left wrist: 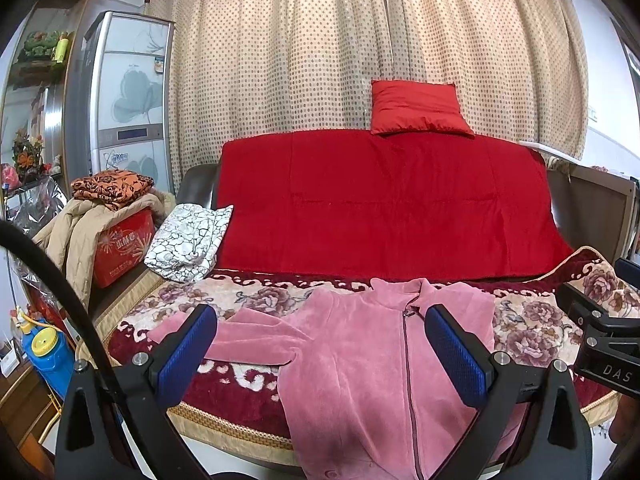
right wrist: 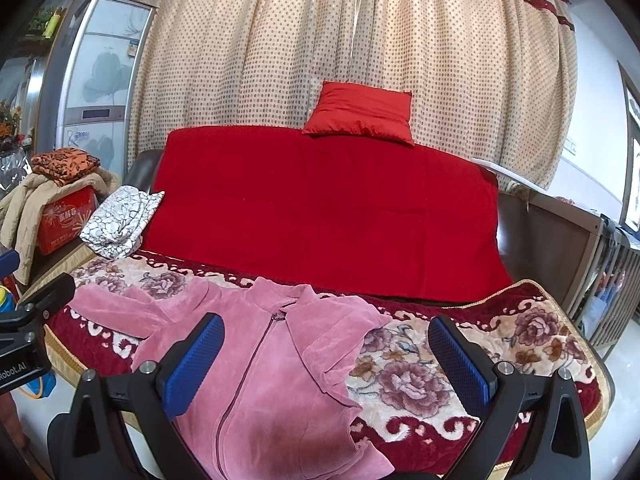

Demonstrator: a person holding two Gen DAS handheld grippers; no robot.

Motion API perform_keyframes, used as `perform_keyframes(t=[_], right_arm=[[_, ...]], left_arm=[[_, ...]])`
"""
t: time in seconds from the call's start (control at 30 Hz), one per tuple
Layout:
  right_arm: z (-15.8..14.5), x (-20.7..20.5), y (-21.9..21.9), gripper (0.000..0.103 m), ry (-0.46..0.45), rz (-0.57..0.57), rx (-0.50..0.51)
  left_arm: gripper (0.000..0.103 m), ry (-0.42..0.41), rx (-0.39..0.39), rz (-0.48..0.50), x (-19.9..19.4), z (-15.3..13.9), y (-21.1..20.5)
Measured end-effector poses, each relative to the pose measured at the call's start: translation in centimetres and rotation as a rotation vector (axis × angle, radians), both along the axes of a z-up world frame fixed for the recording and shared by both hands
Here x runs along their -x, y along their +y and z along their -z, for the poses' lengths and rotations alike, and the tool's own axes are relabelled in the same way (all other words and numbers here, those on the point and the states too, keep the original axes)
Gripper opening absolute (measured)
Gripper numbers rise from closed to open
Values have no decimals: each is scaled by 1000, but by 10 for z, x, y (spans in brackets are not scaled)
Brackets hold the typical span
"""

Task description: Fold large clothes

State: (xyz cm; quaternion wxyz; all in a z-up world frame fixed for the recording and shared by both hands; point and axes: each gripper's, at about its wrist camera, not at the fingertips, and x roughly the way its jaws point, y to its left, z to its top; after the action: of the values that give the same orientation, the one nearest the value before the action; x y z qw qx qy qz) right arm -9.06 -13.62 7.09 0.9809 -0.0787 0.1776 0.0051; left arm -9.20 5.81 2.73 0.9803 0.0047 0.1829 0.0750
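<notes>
We see one pink zip-front jacket [left wrist: 360, 360] lying face up on the sofa seat, spread over a floral blanket [left wrist: 532, 320], its collar toward the backrest, its zip closed, and its hem hanging over the front edge. One sleeve stretches out flat to the left; the other is folded in against the body.

Our left gripper [left wrist: 320, 356] hovers level above the jacket's front, pointing at the backrest, its two blue-padded fingers [left wrist: 188, 352] spread wide and holding nothing. Our right gripper [right wrist: 326, 364] sits just beside it in the same pose, fingers [right wrist: 460, 364] wide and empty, straddling the jacket's right edge.

Behind, a red throw [left wrist: 380, 200] covers the backrest, with one red cushion [left wrist: 418, 108] on top against dotted curtains [left wrist: 280, 60]. At the left lie one white patterned cloth [left wrist: 188, 240] and one red box [left wrist: 124, 248].
</notes>
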Motion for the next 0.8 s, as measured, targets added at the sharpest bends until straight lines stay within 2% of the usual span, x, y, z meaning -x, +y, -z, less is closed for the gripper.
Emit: perform_keyframes(t=[0.43, 0.67, 0.8], right_arm=[[4, -20, 3, 103, 13, -2, 12], [7, -43, 6, 103, 17, -2, 45], [13, -63, 5, 103, 57, -1, 59]], left_arm=[[103, 27, 2, -21, -19, 7, 7], [103, 36, -2, -32, -39, 9, 10], [103, 65, 9, -16, -57, 17, 12]])
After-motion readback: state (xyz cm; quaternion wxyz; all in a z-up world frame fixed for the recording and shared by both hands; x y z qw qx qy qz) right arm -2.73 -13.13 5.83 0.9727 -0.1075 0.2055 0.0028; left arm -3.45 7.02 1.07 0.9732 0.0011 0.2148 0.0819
